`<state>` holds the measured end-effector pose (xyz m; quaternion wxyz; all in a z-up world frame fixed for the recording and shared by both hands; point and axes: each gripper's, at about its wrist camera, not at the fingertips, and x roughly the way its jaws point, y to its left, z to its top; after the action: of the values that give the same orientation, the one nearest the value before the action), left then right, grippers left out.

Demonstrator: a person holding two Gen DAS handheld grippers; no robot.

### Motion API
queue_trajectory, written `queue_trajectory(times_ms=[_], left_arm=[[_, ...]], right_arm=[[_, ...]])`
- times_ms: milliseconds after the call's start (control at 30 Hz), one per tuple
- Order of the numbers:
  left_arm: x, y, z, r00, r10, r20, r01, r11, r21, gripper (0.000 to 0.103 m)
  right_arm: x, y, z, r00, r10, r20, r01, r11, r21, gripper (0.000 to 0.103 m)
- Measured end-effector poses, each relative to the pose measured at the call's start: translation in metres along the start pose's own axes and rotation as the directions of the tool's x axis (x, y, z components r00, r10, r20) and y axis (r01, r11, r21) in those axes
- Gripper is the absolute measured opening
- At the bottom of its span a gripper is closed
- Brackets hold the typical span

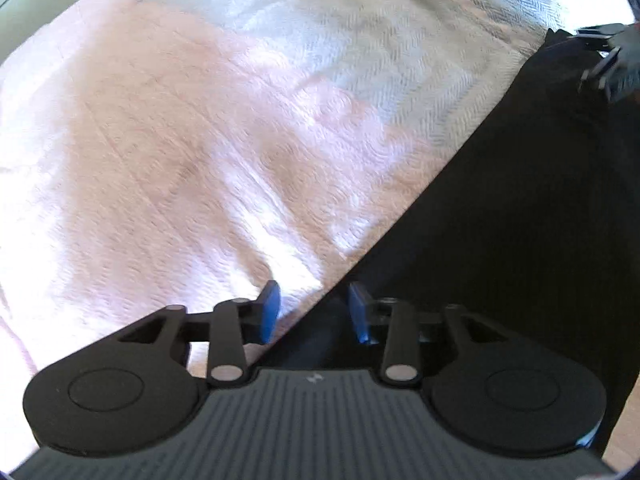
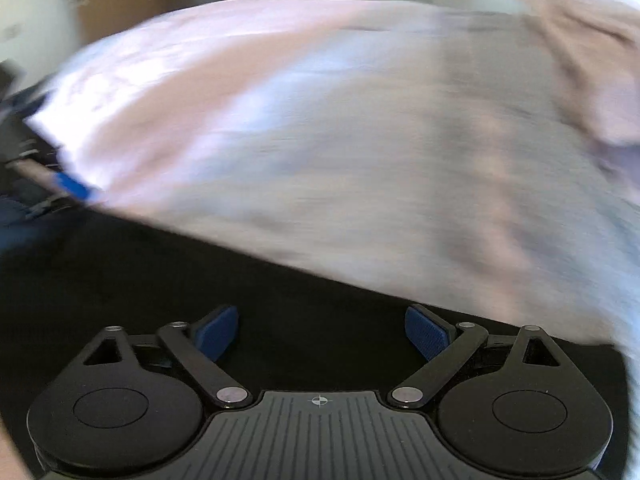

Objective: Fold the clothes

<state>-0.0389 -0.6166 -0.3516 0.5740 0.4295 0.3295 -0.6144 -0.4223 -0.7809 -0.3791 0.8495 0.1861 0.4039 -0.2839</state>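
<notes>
A black garment (image 1: 520,208) lies spread on a bed, filling the right of the left wrist view and the lower part of the right wrist view (image 2: 160,280). My left gripper (image 1: 314,310) is open, its blue pads astride the garment's straight left edge, close above the cloth. My right gripper (image 2: 322,334) is open wide over the black cloth and holds nothing; that view is motion-blurred. The right gripper also shows far off in the left wrist view (image 1: 608,64), and the left gripper's blue pad in the right wrist view (image 2: 72,186).
The bed is covered by a pale pink and grey herringbone blanket (image 1: 200,140). A crumpled pinkish cloth (image 2: 588,52) lies at the far right of the bed. A wall and cupboard stand beyond the bed.
</notes>
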Motion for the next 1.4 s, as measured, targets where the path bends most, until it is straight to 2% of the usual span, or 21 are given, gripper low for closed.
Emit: queue_trajectory(times_ms=[67,133,200,300,367,433,500,633,733,800,833,900,933,1000,1100,1200,1267,1333,1400], left_arm=[[-0.019,-0.01,0.002,1.0,0.012,0.019,-0.013,0.999,0.035,0.028],[-0.039,-0.026,0.005,0.999,0.002,0.042,-0.004,0.998,0.057,0.028],[-0.055,-0.048,0.01,0.998,-0.034,0.056,0.029,0.996,0.087,0.028],[-0.064,-0.084,0.017,0.992,-0.11,0.056,0.102,0.986,0.131,0.029],[-0.059,-0.108,0.018,0.986,-0.162,0.038,0.155,0.978,0.142,0.029],[-0.055,-0.131,0.018,0.978,-0.207,0.018,0.202,0.967,0.153,0.029],[-0.054,-0.15,0.015,0.973,-0.232,-0.008,0.23,0.959,0.166,0.029],[-0.055,-0.171,0.007,0.967,-0.251,-0.047,0.255,0.951,0.177,0.029],[-0.057,-0.178,0.002,0.966,-0.251,-0.06,0.257,0.953,0.162,0.029],[-0.058,-0.181,0.0,0.966,-0.248,-0.066,0.255,0.955,0.148,0.029],[-0.058,-0.182,-0.001,0.968,-0.243,-0.066,0.25,0.958,0.142,0.029],[-0.065,-0.182,-0.006,0.971,-0.23,-0.06,0.237,0.962,0.134,0.029],[-0.07,-0.181,-0.01,0.973,-0.223,-0.055,0.228,0.966,0.126,0.029],[-0.081,-0.177,-0.018,0.978,-0.204,-0.039,0.207,0.973,0.102,0.03],[-0.099,-0.168,-0.036,0.987,-0.162,-0.005,0.162,0.985,0.059,0.03],[-0.127,-0.151,-0.065,0.994,-0.099,0.037,0.099,0.995,-0.014,0.03],[-0.149,-0.137,-0.091,0.997,-0.056,0.059,0.061,0.995,-0.075,0.03],[-0.171,-0.123,-0.116,0.997,-0.013,0.078,0.023,0.99,-0.137,0.03],[-0.193,-0.109,-0.141,0.995,0.032,0.094,-0.012,0.98,-0.199,0.031]], right_arm=[[-0.033,-0.023,-0.016,0.998,-0.017,0.053,0.007,0.983,0.181,0.093],[-0.068,-0.045,-0.033,0.994,-0.038,0.106,-0.003,0.932,0.362,0.093],[-0.102,-0.061,-0.056,0.987,-0.069,0.146,-0.017,0.854,0.52,0.093],[-0.148,-0.07,-0.103,0.978,-0.119,0.171,-0.035,0.715,0.698,0.093],[-0.158,-0.077,-0.131,0.982,-0.12,0.149,-0.04,0.632,0.774,0.093],[-0.152,-0.084,-0.152,0.984,-0.127,0.126,-0.03,0.578,0.815,0.093],[-0.147,-0.094,-0.175,0.981,-0.126,0.146,-0.058,0.53,0.846,0.093],[-0.129,-0.111,-0.188,0.951,-0.102,0.291,-0.208,0.487,0.849,0.092],[-0.118,-0.123,-0.188,0.934,-0.06,0.352,-0.291,0.443,0.848,0.046],[-0.11,-0.127,-0.19,0.939,-0.04,0.341,-0.287,0.451,0.845,0.044],[-0.106,-0.128,-0.191,0.943,-0.03,0.332,-0.283,0.457,0.843,0.034],[-0.104,-0.133,-0.194,0.942,-0.013,0.335,-0.297,0.432,0.852,0.022],[-0.109,-0.132,-0.19,0.938,-0.007,0.347,-0.309,0.434,0.846,0.01],[-0.118,-0.129,-0.175,0.933,-0.006,0.36,-0.317,0.463,0.828,0.008],[-0.133,-0.114,-0.145,0.959,-0.068,0.276,-0.207,0.499,0.841,0.007],[-0.152,-0.069,-0.092,0.952,-0.111,0.285,-0.14,0.667,0.731,0.007],[-0.164,-0.03,-0.057,0.942,-0.119,0.314,-0.107,0.78,0.616,0.007],[-0.17,0.03,-0.023,0.927,-0.078,0.366,-0.1,0.891,0.443,0.006],[-0.166,0.099,-0.002,0.919,-0.006,0.394,-0.108,0.958,0.267,0.006]])
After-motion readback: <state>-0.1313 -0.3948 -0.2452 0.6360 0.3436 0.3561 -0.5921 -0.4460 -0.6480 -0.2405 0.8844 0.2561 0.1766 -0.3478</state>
